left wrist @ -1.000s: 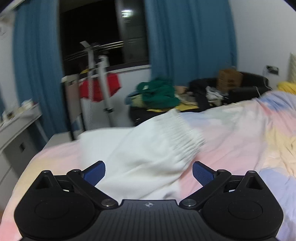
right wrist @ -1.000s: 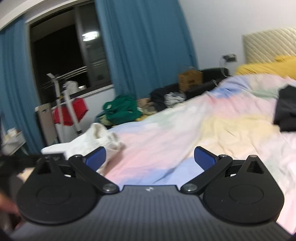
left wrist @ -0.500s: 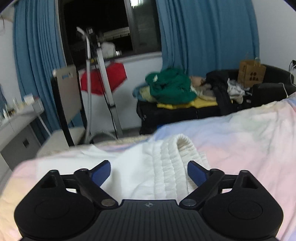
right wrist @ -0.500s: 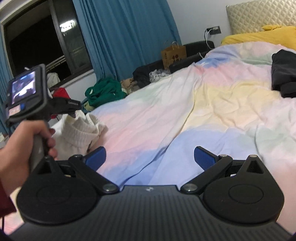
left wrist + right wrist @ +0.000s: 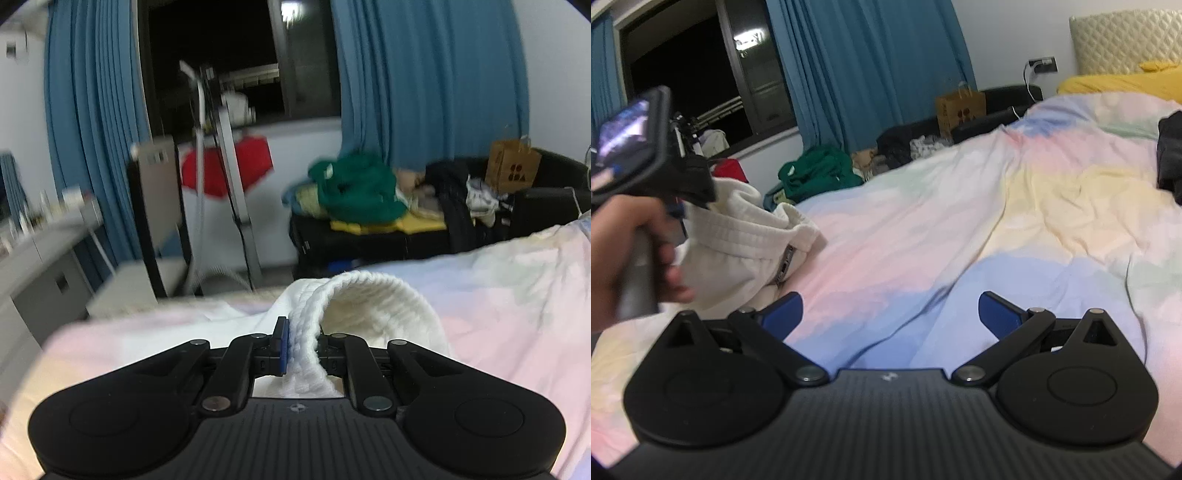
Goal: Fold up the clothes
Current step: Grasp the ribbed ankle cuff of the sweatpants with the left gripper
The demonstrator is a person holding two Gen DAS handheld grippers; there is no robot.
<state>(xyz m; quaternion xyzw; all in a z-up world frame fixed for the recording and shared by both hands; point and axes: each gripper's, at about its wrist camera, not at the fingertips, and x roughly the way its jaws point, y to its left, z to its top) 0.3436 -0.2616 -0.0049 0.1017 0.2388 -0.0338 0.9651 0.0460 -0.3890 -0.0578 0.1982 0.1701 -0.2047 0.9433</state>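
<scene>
Pinching the ribbed elastic band of a white garment (image 5: 364, 306) between their blue pads, the left tongs (image 5: 301, 349) are closed on the cloth, which arches up and over just ahead of them in a loop. Holding by that thick band makes sense: it is the stiffest edge and gives a straight line to fold along. The rest of the garment trails down onto the bed cover (image 5: 517, 295), bunched rather than flat, so in my judgement it is not folded as it lies.

The right tongs (image 5: 890, 314) stand wide apart and hold nothing, hovering low over the pastel cover a little way from the heap. From this side the person's hand (image 5: 631, 247) is wrapped round the left tool's handle, and the garment (image 5: 738, 240) hangs below it; a small grey tag (image 5: 785, 264) shows on the cloth, its print too blurred to read.

Farther off, a dark garment (image 5: 1169, 162) lies at the bed's far edge. Beyond the bed sit a green pile of clothes (image 5: 354, 192) and a brown paper bag (image 5: 513, 166) bearing dark round marks, no legible words.
</scene>
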